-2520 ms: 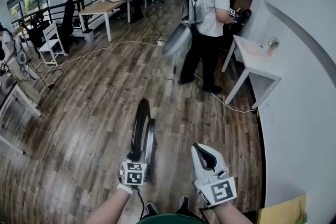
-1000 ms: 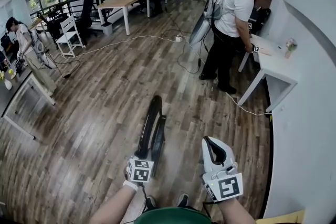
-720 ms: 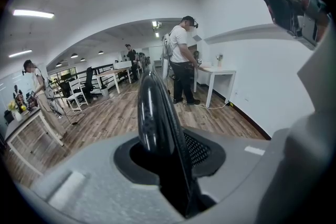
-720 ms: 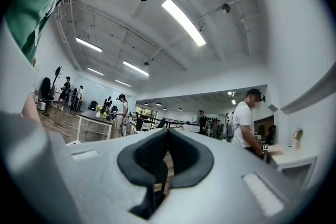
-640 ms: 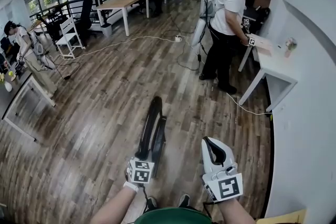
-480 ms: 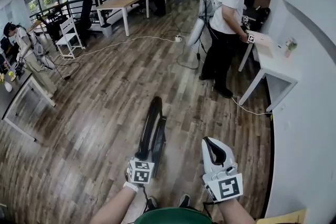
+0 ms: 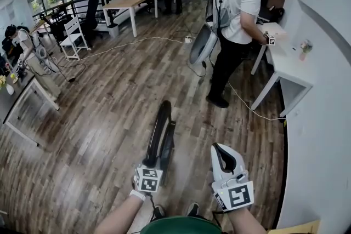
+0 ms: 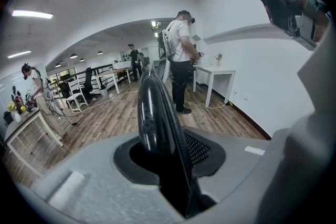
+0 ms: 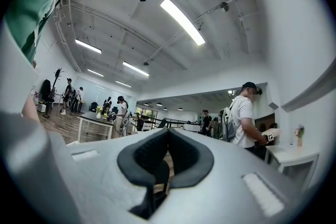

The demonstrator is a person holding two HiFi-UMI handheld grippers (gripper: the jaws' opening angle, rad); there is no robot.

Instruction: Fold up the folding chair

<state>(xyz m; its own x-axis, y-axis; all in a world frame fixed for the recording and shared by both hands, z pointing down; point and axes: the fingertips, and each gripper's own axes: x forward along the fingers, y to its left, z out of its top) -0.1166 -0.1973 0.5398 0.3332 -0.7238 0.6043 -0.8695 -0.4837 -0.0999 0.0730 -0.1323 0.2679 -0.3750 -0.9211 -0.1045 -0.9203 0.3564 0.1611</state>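
The black folding chair (image 7: 159, 133) stands folded flat and edge-on on the wooden floor just in front of me. My left gripper (image 7: 149, 166) is shut on its upper rim. In the left gripper view the chair's glossy black edge (image 8: 154, 113) rises from between the jaws of the left gripper (image 8: 169, 166), and its mesh panel shows beside the right pad. My right gripper (image 7: 218, 147) hangs to the right of the chair, apart from it and shut with nothing in it. In the right gripper view the dark pads of the right gripper (image 9: 165, 157) meet.
A person in a white shirt with a backpack (image 7: 237, 13) stands at a white table (image 7: 287, 73) by the right wall. A cable (image 7: 131, 43) runs across the floor. A white chair (image 7: 72, 36) and another person (image 7: 23, 55) are at the left. A white wall lies close on the right.
The person in the white shirt has stepped a little to the left along the white table. My two grippers and the chair have stayed where they were.
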